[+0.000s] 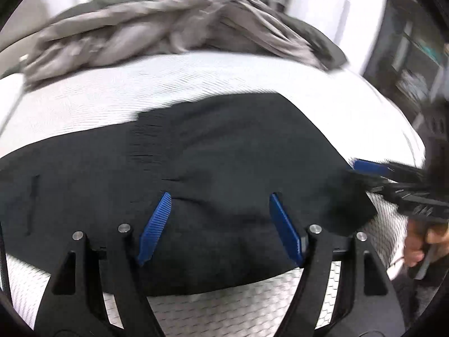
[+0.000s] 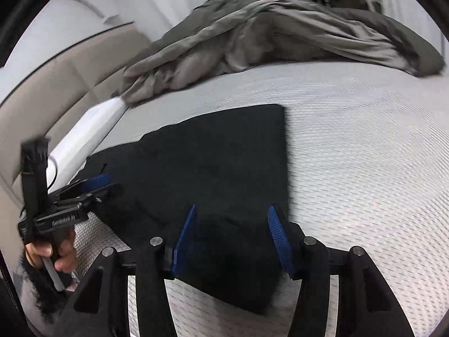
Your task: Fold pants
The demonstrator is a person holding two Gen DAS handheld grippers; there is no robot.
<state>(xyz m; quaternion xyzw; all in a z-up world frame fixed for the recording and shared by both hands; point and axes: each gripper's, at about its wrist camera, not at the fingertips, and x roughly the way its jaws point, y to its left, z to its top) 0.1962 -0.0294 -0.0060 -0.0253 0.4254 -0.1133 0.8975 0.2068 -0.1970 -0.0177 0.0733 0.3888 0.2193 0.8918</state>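
a: blue pads of the left hand-held gripper (image 1: 219,210) fill the near edge of the left wrist view, spread apart over the black pants (image 1: 196,168). nothing is pinched between them; the cloth just lies below the gap.

b: and the right hand-held gripper (image 2: 231,221)?

a: same picture from its own camera: jaws parted, the folded near edge of the pants under them, pads not pressing on the fabric. released, i'd say, on both sides.

b: where do the pants sit?

a: on the bed (image 2: 364,168), flat on the pale patterned mattress cover, toward its near side. in the right wrist view they read as a dark slab with a straight right edge and a squared far corner, bunching a little toward the left.

b: anything else on the bed?

a: a rumpled grey blanket (image 2: 266,36) heaped along the far side, well apart from the pants.

b: can each camera see the other tool?

a: yes. the left wrist view catches the right hand-held gripper at the right edge of the pants, blurred, with the person's right hand (image 1: 418,247) on its handle. the right wrist view shows the left hand-held gripper at the left, near the pants' left end, gripped by the left hand (image 2: 53,252). a beige headboard (image 2: 56,84) runs behind it.
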